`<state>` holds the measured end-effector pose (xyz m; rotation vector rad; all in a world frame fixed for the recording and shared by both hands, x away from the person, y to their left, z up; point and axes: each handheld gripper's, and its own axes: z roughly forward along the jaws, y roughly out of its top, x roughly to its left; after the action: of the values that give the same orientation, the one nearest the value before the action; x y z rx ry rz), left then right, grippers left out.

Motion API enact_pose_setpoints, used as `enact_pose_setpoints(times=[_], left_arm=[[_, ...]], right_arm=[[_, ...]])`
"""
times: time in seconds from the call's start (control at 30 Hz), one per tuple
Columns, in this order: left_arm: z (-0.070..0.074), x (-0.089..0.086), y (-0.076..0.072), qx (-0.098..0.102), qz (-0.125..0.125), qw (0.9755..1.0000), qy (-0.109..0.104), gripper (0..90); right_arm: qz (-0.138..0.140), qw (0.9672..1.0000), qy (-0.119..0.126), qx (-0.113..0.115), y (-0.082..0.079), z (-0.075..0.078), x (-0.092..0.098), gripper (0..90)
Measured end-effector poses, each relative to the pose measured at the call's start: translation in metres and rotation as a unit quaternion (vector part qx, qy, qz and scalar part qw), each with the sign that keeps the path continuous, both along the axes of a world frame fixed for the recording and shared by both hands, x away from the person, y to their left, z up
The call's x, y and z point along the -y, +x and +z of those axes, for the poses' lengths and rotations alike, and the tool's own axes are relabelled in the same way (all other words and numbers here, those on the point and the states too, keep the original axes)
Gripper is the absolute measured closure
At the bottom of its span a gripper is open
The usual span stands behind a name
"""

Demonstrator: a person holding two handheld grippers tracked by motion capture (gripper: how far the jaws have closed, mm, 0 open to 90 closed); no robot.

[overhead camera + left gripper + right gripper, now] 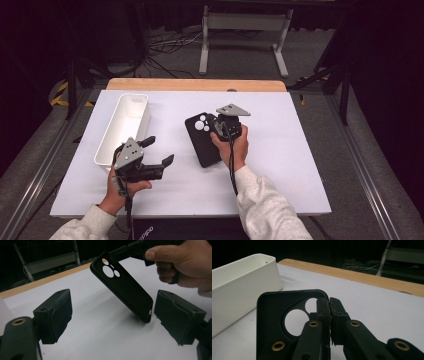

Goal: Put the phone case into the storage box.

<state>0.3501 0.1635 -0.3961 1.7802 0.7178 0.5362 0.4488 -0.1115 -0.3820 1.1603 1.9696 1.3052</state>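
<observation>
A black phone case (202, 142) with round camera holes is held tilted over the middle of the white table top. My right gripper (216, 125) is shut on its top edge beside the camera holes. In the right gripper view the jaws (329, 306) pinch the case's rim (274, 307). The case's lower end (146, 315) hangs close to the table; I cannot tell whether it touches. My left gripper (160, 151) is open at the front left, pointing towards the case with nothing between its pads (57, 312).
A long white bin (125, 127) stands at the left of the table, near the right gripper's view (242, 287). A wooden strip (195, 84) runs along the far edge. Beyond it are cables and a metal stand (245, 30) on the floor.
</observation>
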Motion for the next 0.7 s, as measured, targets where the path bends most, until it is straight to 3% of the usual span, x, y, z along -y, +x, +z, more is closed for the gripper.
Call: enact_pose_setpoints(times=[0.47, 0.57, 0.7], left_arm=[[0.004, 0.028, 0.031, -0.014, 0.019, 0.9995, -0.021, 24.8], [0.005, 0.030, 0.035, -0.023, 0.018, 0.9992, -0.027, 31.0], [0.006, 0.032, 0.038, -0.020, 0.026, 0.9989, -0.034, 39.0]], right_arm=[[0.012, 0.9990, 0.005, 0.043, -0.019, 0.001, -0.007, 87.8], [0.015, 0.9980, 0.006, 0.061, -0.026, 0.003, -0.010, 87.8], [0.016, 0.9967, 0.004, 0.080, -0.033, 0.008, -0.011, 87.8]])
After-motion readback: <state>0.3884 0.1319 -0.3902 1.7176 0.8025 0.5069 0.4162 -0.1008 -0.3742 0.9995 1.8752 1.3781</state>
